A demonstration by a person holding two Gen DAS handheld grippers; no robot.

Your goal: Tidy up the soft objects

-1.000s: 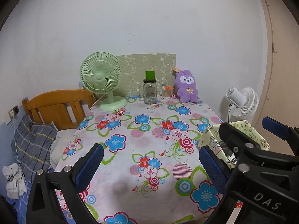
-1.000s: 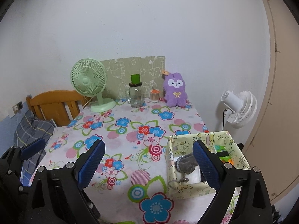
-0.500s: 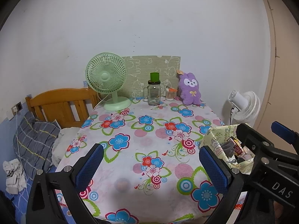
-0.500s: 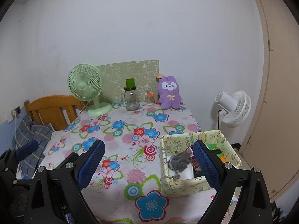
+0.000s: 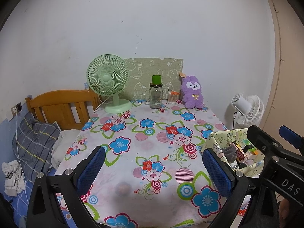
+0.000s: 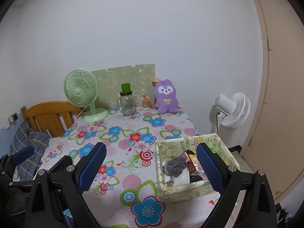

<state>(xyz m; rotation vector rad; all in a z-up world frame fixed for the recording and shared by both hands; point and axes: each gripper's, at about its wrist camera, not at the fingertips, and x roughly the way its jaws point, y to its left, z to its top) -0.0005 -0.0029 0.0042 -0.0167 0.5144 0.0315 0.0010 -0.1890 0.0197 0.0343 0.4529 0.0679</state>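
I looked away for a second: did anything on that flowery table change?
Both tongs, left and right, drew back and up from the table, open and empty throughout. The purple plush, the green fan and the fabric bin stayed put.

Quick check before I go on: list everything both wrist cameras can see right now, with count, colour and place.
Plush bunny: 1, purple, back of table, by the wall.
Desk fan: 1, green, back left of table.
Glass jar mug: 1, clear with green top, between fan and bunny.
Small jar: 1, orange lid, beside the bunny.
Patterned board: 1, olive, leaning on the wall.
Fabric bin: 1, pale yellow print, near right of table.
Grey soft item: 1, inside the bin among small packets.
Tablecloth: 1, floral.
Standing fan: 1, white, right of table.
Wooden headboard: 1, left.
Plaid pillow: 1, grey, left.
Left gripper: jaws open, empty.
Right gripper: jaws open, empty.
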